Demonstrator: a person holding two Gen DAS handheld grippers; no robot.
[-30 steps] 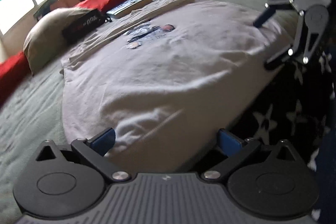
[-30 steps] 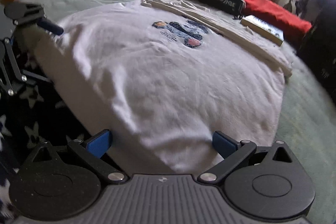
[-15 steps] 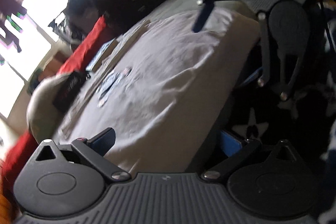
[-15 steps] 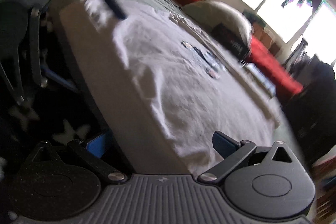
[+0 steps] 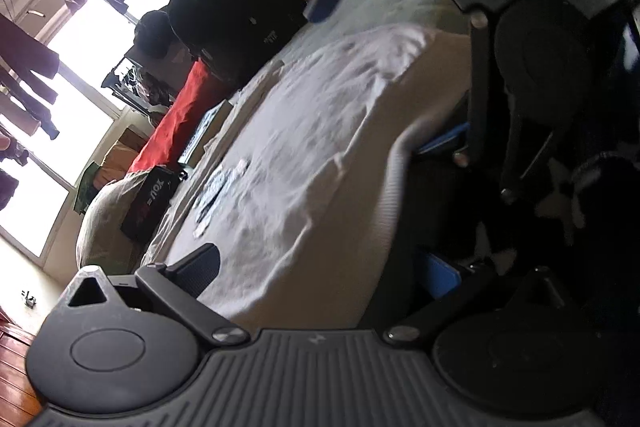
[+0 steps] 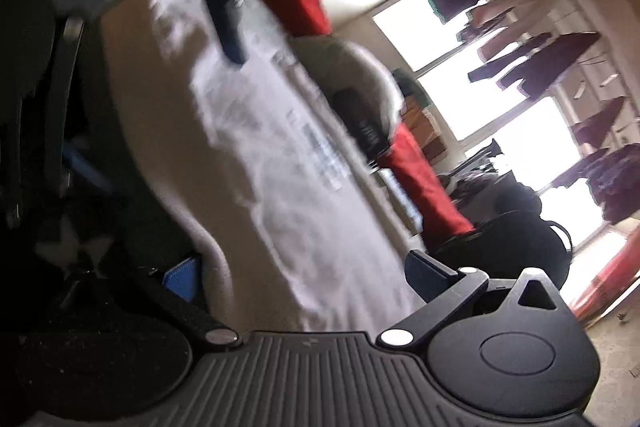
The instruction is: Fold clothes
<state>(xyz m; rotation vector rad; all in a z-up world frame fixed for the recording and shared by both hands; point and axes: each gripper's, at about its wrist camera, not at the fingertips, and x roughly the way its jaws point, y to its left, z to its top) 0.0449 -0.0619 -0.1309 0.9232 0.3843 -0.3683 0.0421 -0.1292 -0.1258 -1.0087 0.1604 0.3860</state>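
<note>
A white T-shirt [image 5: 320, 131] with a small printed graphic [image 5: 216, 191] lies flat on the bed. Its near hem hangs over the bed's edge. My left gripper [image 5: 320, 271] is open and tilted, its fingers standing either side of that hem. In the same view my right gripper [image 5: 372, 79] is close at the upper right, also open astride the hem. The right wrist view is blurred: there the right gripper [image 6: 306, 275] is open around the shirt [image 6: 280, 155] edge, and the left gripper [image 6: 168, 115] looms at the upper left.
Behind the shirt lie a red cushion [image 5: 180, 115], a grey pillow [image 5: 100, 211], a black pouch [image 5: 148, 203] and a book [image 5: 200, 135]. A black bag [image 5: 232, 15] stands at the far side. Dark star-patterned fabric [image 5: 560, 195] hangs below the bed's edge. Clothes hang at the bright windows.
Both grippers have rolled sideways, so the views tilt steeply. They have come closer together along the near hem, and each now fills more of the other's view. Fingers stay apart.
</note>
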